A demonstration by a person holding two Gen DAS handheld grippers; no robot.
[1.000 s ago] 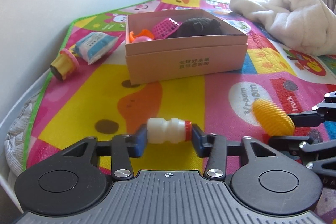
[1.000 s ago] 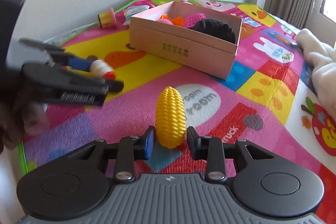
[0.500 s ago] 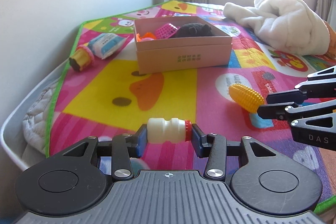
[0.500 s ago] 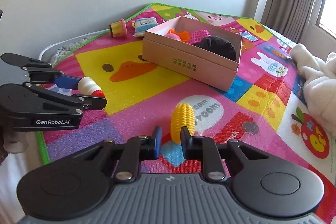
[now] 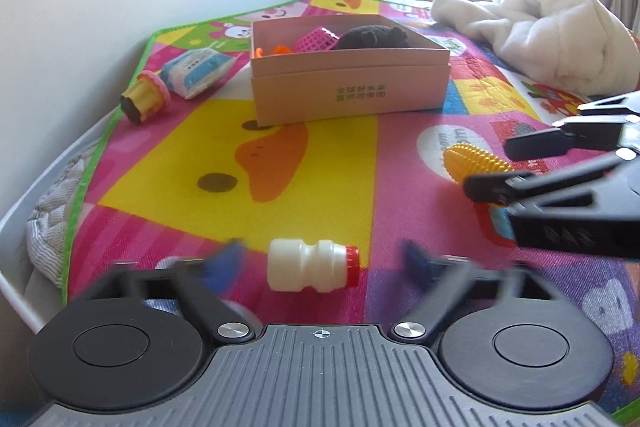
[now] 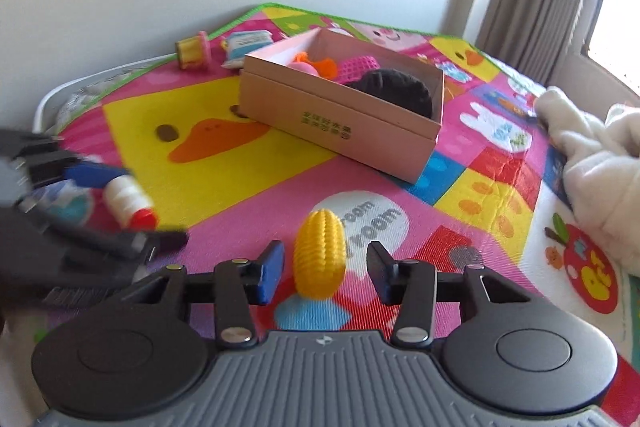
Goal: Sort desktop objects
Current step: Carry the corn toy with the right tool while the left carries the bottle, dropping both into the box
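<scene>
Far left on the play mat (image 5: 168, 187), glossy foam printed with cartoon ducks and letters, a toy cupcake (image 5: 145, 98) lies on its side, ribbed yellow base and pink top. Just beside it sits a soft white-and-blue tissue pack (image 5: 196, 70). Next comes the pink cardboard box (image 5: 348, 91), a rectangular tray with green printed characters on its front wall. Inside are an orange plastic toy (image 5: 280, 49), a pink lattice basket (image 5: 314, 41) and a dark knitted lump (image 5: 374, 35).

Near the front edge of the mat, the small yogurt bottle (image 5: 312, 265), smooth white plastic with a waisted body and red cap, lies on its side. The left gripper (image 5: 322, 263) is spread wide, its blue pads blurred and clear of both ends of the bottle, so nothing is grasped.

Further right, the toy corn (image 6: 320, 253), yellow with bumpy kernel rows and tapered, lies on the mat by a white oval patch. The right gripper (image 6: 324, 269) straddles it with a gap on each side, blue pads parted and not touching, so it is released. In the left wrist view the corn (image 5: 474, 161) is half hidden behind those black fingers.

Far right, a fluffy white blanket (image 5: 548, 27) lies crumpled on the mat.
</scene>
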